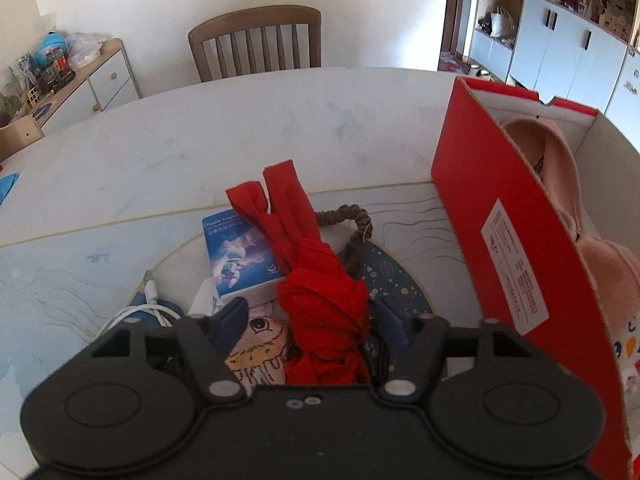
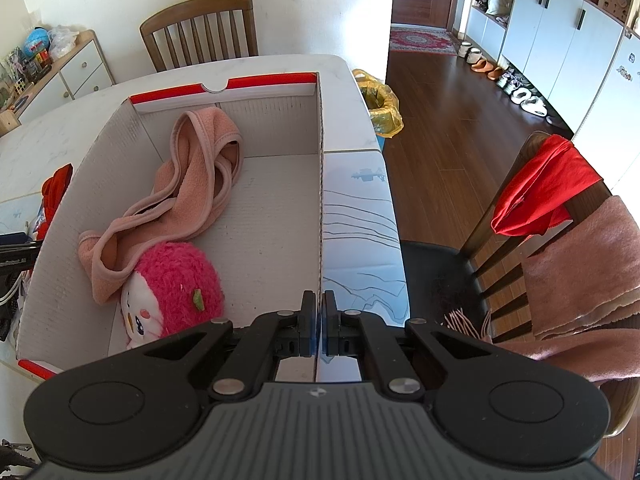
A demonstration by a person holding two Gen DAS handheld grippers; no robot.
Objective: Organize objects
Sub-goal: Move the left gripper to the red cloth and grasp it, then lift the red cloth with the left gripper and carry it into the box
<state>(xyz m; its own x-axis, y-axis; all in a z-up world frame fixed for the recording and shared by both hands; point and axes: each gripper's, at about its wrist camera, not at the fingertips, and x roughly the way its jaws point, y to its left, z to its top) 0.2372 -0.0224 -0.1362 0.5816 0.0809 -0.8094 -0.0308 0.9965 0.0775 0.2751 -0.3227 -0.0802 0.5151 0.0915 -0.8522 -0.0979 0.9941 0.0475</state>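
A red cardboard box [image 1: 516, 216] stands at the table's right; inside it [image 2: 276, 220] lie a pink cloth [image 2: 192, 184] and a pink plush toy [image 2: 176, 284]. My right gripper [image 2: 319, 304] is shut on the box's right wall [image 2: 320, 184] near its front corner. My left gripper [image 1: 312, 320] is open, its jaws on either side of a knotted red cloth [image 1: 316, 280] that lies on a pile left of the box. The pile holds a blue booklet [image 1: 240, 256], a cartoon-print fabric [image 1: 260, 356], a brown bead string [image 1: 352, 236] and a white cable [image 1: 140, 308].
The pile rests on a dark round mat [image 1: 392, 276] on a pale blue table cover [image 1: 60, 272]. A wooden chair [image 1: 256, 40] stands behind the table. Another chair [image 2: 532, 248] draped with red and pink cloths stands to the right. A yellow-bagged bin [image 2: 380, 104] is beyond the table edge.
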